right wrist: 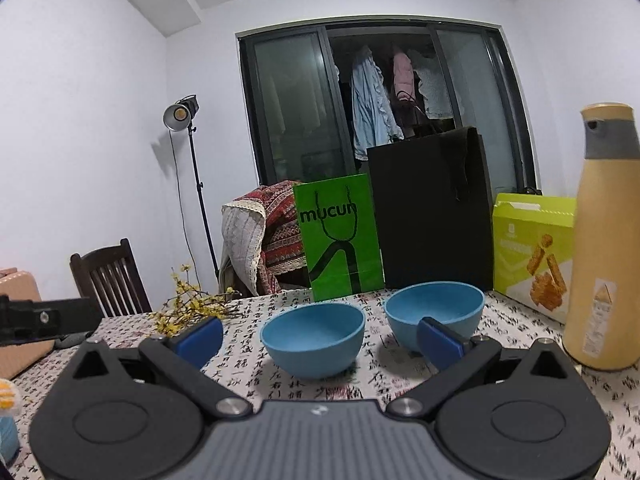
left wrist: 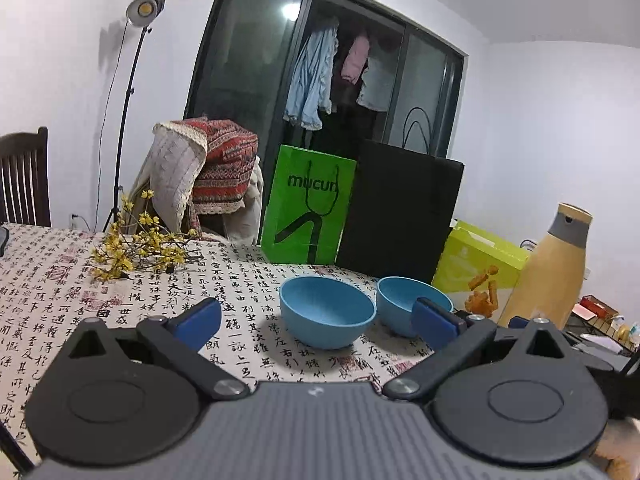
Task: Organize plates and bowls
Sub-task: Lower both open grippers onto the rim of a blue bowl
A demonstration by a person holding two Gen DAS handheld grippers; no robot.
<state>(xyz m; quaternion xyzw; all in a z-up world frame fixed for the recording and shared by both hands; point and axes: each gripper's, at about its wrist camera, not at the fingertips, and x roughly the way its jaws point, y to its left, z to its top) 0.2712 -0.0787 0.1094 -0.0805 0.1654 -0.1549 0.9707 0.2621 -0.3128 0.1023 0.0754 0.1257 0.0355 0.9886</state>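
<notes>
Two blue bowls stand upright side by side on the calligraphy-print tablecloth. In the left wrist view the nearer bowl (left wrist: 327, 312) sits just ahead of my left gripper (left wrist: 316, 324), between its spread fingers, and the second bowl (left wrist: 408, 304) is partly behind the right blue fingertip (left wrist: 434, 326). In the right wrist view the left bowl (right wrist: 314, 338) lies ahead of my right gripper (right wrist: 320, 342), and the right bowl (right wrist: 434, 314) stands behind its right fingertip (right wrist: 440, 344). Both grippers are open and hold nothing.
A green paper bag (right wrist: 340, 236), a black bag (right wrist: 432, 208) and a yellow-green snack box (right wrist: 532, 248) line the table's far edge. A tall beige bottle (right wrist: 604, 240) stands at right. Yellow flower twigs (left wrist: 140, 248) lie at left. Chairs stand beyond the table.
</notes>
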